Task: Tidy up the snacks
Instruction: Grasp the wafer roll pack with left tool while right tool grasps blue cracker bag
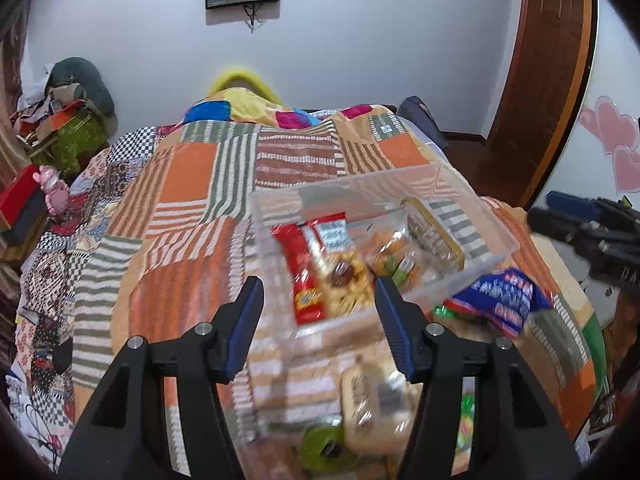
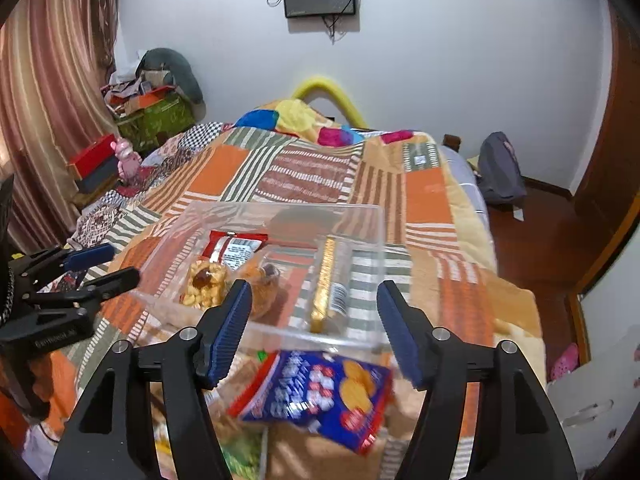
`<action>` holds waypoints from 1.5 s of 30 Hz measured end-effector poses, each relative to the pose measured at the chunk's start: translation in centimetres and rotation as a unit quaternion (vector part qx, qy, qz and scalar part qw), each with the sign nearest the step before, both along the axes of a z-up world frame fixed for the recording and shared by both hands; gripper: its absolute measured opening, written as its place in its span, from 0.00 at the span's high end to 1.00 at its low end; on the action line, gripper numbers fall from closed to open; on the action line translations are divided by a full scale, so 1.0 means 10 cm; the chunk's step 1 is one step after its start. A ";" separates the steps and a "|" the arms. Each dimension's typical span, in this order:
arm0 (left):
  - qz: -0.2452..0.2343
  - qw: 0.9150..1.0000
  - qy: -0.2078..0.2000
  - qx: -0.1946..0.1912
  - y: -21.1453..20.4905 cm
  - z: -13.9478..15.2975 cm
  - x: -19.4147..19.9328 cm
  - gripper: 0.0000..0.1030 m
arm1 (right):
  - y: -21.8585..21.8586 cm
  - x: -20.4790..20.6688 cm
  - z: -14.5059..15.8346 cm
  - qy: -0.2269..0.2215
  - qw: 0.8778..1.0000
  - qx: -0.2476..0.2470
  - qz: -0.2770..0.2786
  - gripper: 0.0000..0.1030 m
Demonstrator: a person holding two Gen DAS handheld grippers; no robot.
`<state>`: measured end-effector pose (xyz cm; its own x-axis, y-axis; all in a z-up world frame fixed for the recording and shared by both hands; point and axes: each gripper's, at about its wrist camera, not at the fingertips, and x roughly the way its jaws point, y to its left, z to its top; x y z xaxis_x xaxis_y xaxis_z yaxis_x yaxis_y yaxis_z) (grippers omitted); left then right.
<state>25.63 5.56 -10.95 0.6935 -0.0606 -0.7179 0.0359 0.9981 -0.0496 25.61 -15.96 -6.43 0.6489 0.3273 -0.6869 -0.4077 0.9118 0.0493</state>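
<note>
Where patchwork quilt [image 1: 192, 184] lies, clear box [image 2: 360, 216], white wall [image 2: 460, 60].

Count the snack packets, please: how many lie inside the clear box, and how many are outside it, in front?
Inside the clear box: 3 (red packet, orange cookie pack, gold-edged biscuit pack)
Outside, in front: at least 3 (blue biscuit packet, pale biscuit pack, green packet)
Total: 6 clearly visible

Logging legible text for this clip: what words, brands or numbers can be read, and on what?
Red packet: white label, print too blurred to read.
Blue packet: white characters, blurred, unreadable.
Gold packet: barcode only, digits too small.
Left tool's body: faint embossed lettering, not legible.
Quilt tag: too small.
</note>
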 end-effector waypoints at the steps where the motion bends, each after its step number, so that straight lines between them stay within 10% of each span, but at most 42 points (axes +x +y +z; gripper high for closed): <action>1: 0.001 1.000 0.001 0.000 0.03 -0.01 -0.04 0.43 | -0.03 -0.03 0.00 -0.002 1.000 0.000 -0.003 0.36; 12: 0.021 0.998 0.054 0.012 0.33 -0.44 -0.64 0.40 | -0.14 -0.17 -0.23 0.010 1.000 -0.005 -0.029 0.17; 28: 0.017 0.992 0.122 -0.035 0.36 -1.16 -1.03 0.39 | -0.04 -0.18 -0.79 0.067 0.997 -0.032 -0.034 0.16; 45: 0.038 0.992 0.105 -0.052 0.47 -1.13 -1.12 0.55 | -0.18 -0.31 -0.93 0.074 0.997 -0.023 -0.021 0.26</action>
